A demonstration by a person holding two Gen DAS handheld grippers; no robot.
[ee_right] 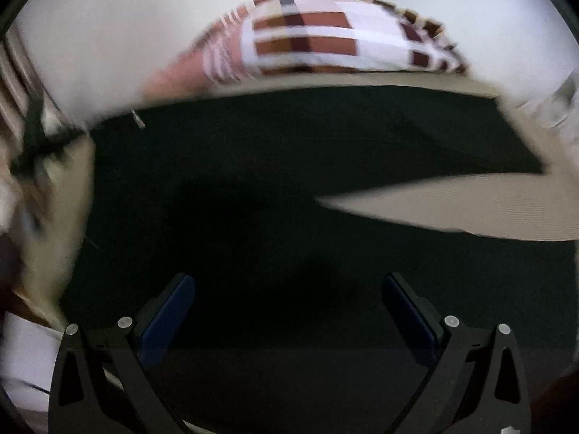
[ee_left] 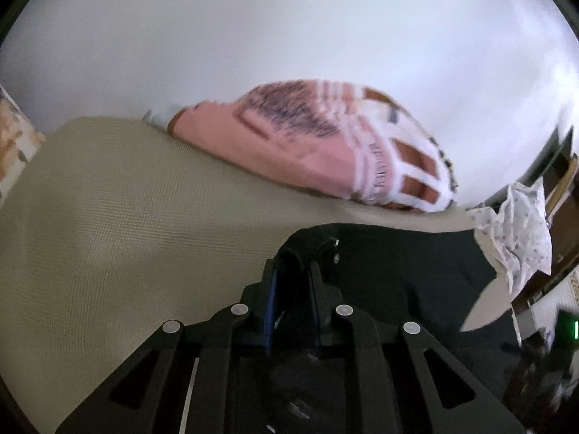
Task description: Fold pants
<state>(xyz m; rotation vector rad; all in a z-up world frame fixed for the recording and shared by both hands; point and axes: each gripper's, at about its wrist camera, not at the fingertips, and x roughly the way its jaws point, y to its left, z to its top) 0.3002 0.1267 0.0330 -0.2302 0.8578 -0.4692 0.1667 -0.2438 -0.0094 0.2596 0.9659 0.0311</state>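
We see the dark pants (ee_right: 289,166) spread flat on the beige bed (ee_left: 126,217), their long axis running left to right, the two legs parting toward the right. Our left tongs (ee_left: 293,271) pinch a bunched fold at the pants' edge, while our right tongs (ee_right: 289,311) hang spread above the cloth. A pink patterned pillow (ee_left: 307,152) lies at the far side.

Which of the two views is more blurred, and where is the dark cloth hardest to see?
Right wrist view: more blurred; the plaid pillow and left edge smear, and the pants go near-black above the open right tongs. Left wrist view: milder blur, bed cover weave visible; left tongs shut on dark cloth.
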